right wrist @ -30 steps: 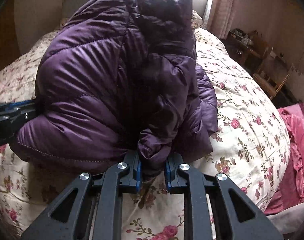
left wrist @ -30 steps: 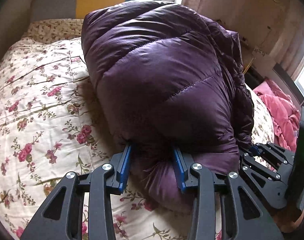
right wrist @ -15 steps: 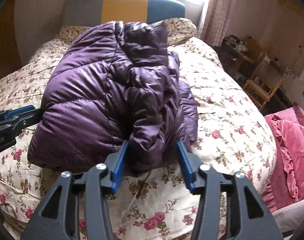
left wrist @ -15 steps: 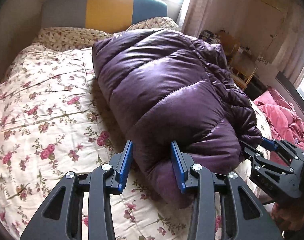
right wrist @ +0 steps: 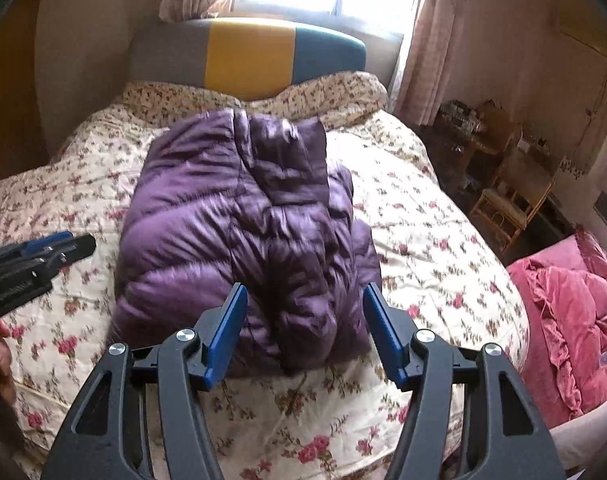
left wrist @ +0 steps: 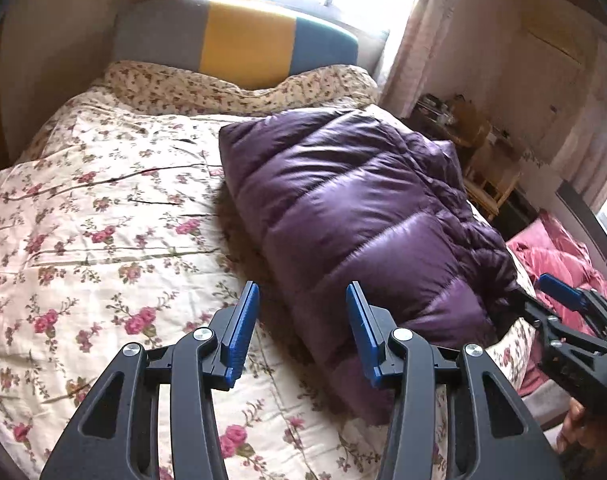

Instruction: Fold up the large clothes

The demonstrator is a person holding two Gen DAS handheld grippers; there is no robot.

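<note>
The purple jacket [right wrist: 243,220] lay on the bed [right wrist: 443,248] as a compact folded bundle, so the folding looked essentially done. Both the left gripper [left wrist: 301,316] and right gripper [right wrist: 303,320] were opening, holding nothing.

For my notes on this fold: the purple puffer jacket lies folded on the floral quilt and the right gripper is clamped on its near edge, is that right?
Not quite. The purple puffer jacket does lie folded on the floral quilt, but the right gripper is not clamped on it: in the right wrist view its jaws are opening, raised clear of the near edge.
</note>
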